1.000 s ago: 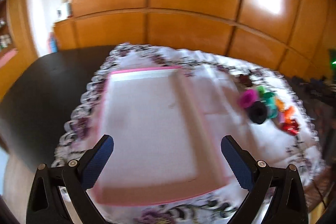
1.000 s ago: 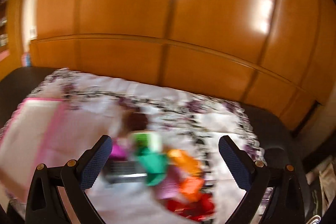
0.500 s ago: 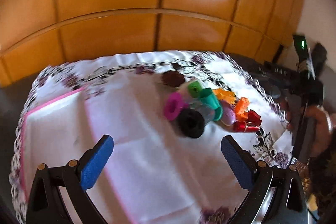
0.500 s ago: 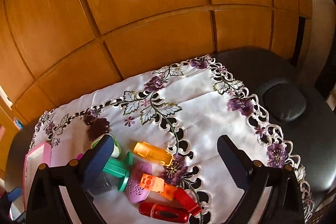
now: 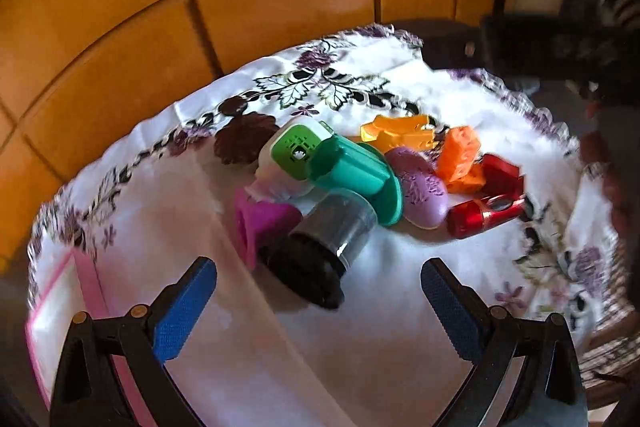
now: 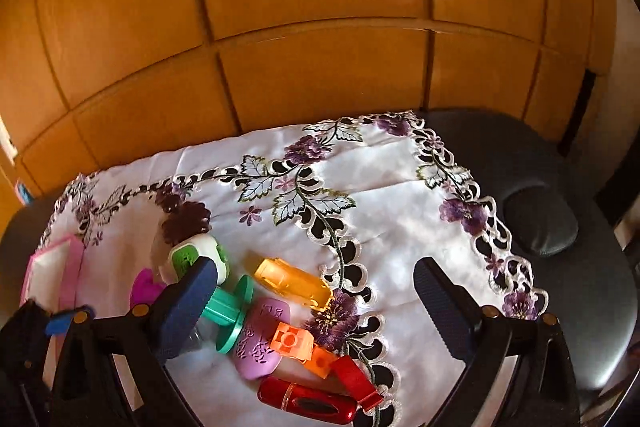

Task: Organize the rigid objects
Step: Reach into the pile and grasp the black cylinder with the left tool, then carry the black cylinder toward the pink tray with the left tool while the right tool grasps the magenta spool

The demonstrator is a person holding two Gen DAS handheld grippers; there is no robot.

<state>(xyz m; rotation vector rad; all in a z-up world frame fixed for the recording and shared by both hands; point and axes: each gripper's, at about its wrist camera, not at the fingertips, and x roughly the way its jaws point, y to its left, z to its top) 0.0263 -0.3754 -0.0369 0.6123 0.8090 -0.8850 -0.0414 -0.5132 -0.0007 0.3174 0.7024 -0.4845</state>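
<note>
Left wrist view: left gripper jaws spread, empty, lined up on the jar at the near side of the toy pile, mid cloth. Right gripper also spread, empty, over the pile. Step looks like approach-to-pick. Next: descend, close on jar, carry to pink tray at the tabletop's left edge. Right side of cloth is open room.

Dark table w/ embroidered white cloth; toy pile, pink tray on it.
</note>
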